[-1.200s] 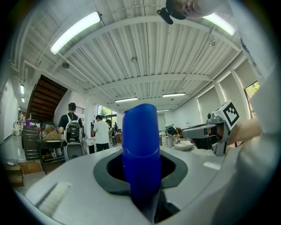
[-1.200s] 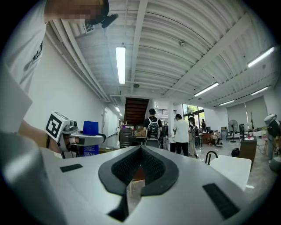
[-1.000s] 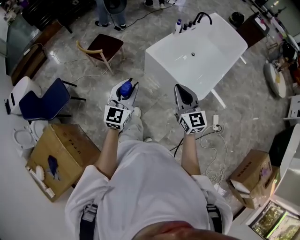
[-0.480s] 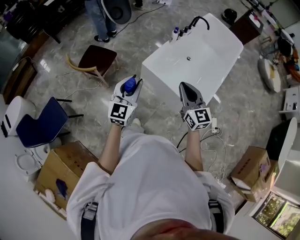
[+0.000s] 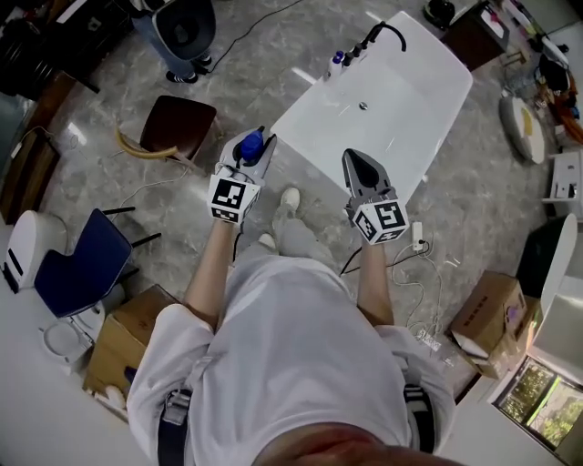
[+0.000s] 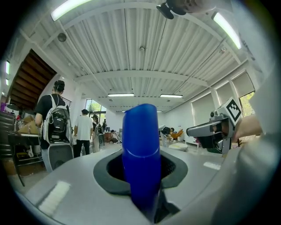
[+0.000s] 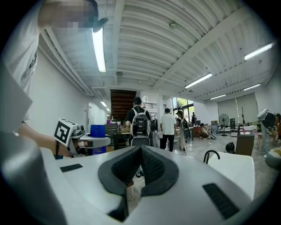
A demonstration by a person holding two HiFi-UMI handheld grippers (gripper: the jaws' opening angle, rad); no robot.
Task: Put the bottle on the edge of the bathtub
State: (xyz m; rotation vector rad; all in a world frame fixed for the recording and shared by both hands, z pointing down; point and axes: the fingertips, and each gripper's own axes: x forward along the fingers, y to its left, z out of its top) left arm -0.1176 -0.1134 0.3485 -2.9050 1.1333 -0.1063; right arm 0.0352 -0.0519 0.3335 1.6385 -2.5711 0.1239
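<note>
A blue bottle (image 5: 248,149) stands upright in my left gripper (image 5: 254,144), which is shut on it; in the left gripper view the blue bottle (image 6: 140,145) fills the gap between the jaws. My right gripper (image 5: 354,157) is shut with nothing in it, its dark pads (image 7: 151,169) meeting. The white bathtub (image 5: 428,109) stands just ahead, and its near corner lies between the two grippers. At its far end are a black faucet (image 5: 390,33) and a few small bottles (image 5: 338,62) on the rim. Both grippers are held at waist height, short of the tub.
A brown chair (image 5: 178,124) stands left of the tub and a blue chair (image 5: 77,265) lies further left. Cardboard boxes (image 5: 135,341) (image 5: 487,318) sit on the floor at both sides. Cables and a power strip (image 5: 417,238) lie at the right. A person with a backpack (image 5: 179,25) stands ahead.
The person has walked toward the bathtub, so the tub now lies closer in front of both grippers. The left gripper keeps its hold on the bottle; the right stays shut.
</note>
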